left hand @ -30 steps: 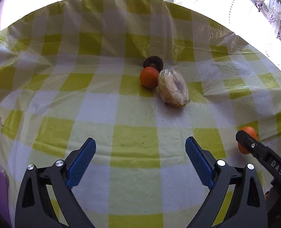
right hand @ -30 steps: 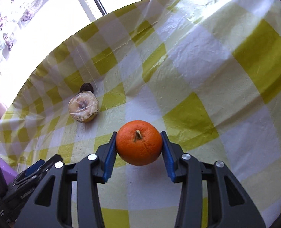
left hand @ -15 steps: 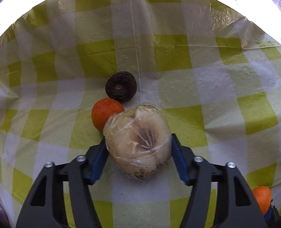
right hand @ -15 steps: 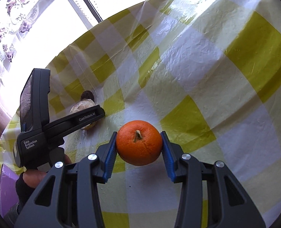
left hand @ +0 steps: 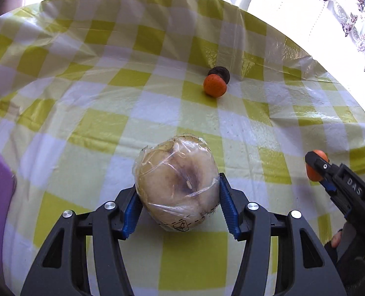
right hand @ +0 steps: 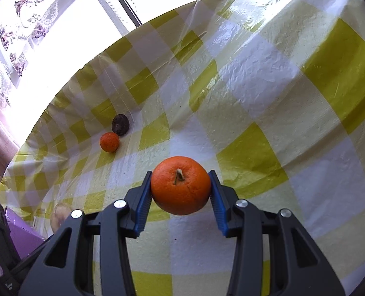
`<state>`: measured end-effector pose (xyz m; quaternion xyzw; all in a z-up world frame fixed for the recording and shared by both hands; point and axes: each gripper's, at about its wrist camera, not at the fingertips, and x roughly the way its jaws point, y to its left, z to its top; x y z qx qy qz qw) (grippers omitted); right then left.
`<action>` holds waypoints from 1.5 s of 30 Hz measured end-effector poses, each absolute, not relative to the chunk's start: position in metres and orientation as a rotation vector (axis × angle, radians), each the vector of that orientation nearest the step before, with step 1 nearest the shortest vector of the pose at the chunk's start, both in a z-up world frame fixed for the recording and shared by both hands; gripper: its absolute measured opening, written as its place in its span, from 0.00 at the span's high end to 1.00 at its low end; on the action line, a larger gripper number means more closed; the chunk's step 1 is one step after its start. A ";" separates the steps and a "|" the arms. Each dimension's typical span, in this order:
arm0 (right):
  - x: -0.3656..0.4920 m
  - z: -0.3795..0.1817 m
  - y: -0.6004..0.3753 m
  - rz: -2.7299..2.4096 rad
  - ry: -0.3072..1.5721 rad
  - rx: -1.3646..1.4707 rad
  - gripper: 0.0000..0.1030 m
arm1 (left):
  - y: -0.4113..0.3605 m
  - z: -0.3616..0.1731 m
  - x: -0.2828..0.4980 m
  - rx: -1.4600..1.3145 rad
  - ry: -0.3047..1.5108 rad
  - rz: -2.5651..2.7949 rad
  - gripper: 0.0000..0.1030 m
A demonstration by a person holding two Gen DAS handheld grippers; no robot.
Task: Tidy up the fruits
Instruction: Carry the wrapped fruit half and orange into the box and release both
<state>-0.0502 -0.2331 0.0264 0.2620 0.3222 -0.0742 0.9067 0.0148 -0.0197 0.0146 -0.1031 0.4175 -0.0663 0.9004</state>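
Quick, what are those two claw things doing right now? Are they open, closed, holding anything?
Left gripper: closed on the plastic-wrapped fruit.
Right gripper: closed on the orange.

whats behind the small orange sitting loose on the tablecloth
A dark round fruit sits right behind the small orange, touching or nearly so. From the left wrist view the orange covers its lower part; its kind can't be told.

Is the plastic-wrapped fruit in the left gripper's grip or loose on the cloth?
Gripped: the left gripper's blue pads press both sides of the wrapped fruit.
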 end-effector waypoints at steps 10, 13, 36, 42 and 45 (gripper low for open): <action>-0.050 0.026 -0.233 -0.156 0.664 0.541 0.57 | 0.017 0.010 -0.037 -0.249 0.846 -0.142 0.48; -0.052 0.026 -0.232 -0.156 0.662 0.542 0.57 | 0.011 0.011 -0.037 -0.223 0.837 -0.157 0.48; -0.118 0.026 -0.154 -0.077 0.713 0.491 0.57 | 0.010 0.017 -0.064 -0.148 0.781 -0.176 0.48; -0.137 0.024 -0.120 -0.025 0.736 0.462 0.57 | 0.022 0.017 -0.086 -0.145 0.766 -0.178 0.47; -0.142 0.024 -0.102 0.004 0.744 0.431 0.57 | 0.027 0.020 -0.098 -0.130 0.747 -0.168 0.47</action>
